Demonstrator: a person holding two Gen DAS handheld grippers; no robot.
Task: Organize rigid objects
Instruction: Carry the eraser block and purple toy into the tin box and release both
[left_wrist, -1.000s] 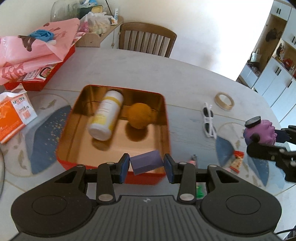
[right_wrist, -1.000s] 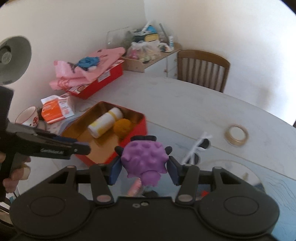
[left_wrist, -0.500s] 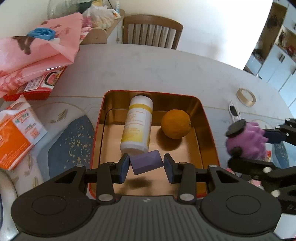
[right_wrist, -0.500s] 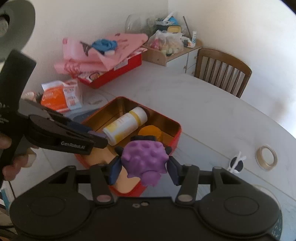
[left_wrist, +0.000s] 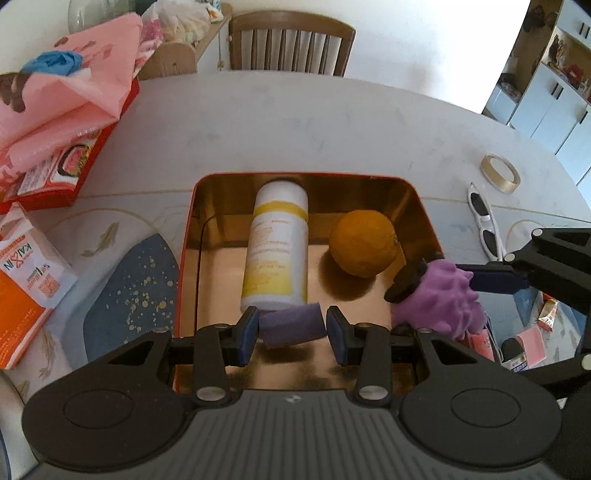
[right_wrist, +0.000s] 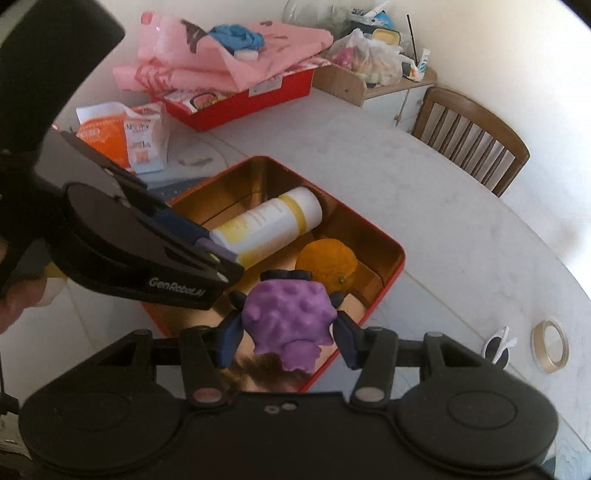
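Tin (left_wrist: 188, 258) holds bottle (left_wrist: 275, 251) and orange (left_wrist: 364, 243); above it, left tool (left_wrist: 291, 330) clamps purple block (left_wrist: 290, 325), right tool (right_wrist: 288, 334) clamps knobbly toy (right_wrist: 288, 319); "GenRobot.AI" legible.

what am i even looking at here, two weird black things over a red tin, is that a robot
No robot: a person holds a hand-held gripper in each hand, each with a wide-angle camera looking along its jaws. One picture comes from the left gripper, which clamps a small purple block. The other comes from the right gripper, clamping a knobbly purple toy. Both hang over a red tin on a table. In the tin lie a white and yellow bottle and an orange. Beside it lie white sunglasses and a tape roll.
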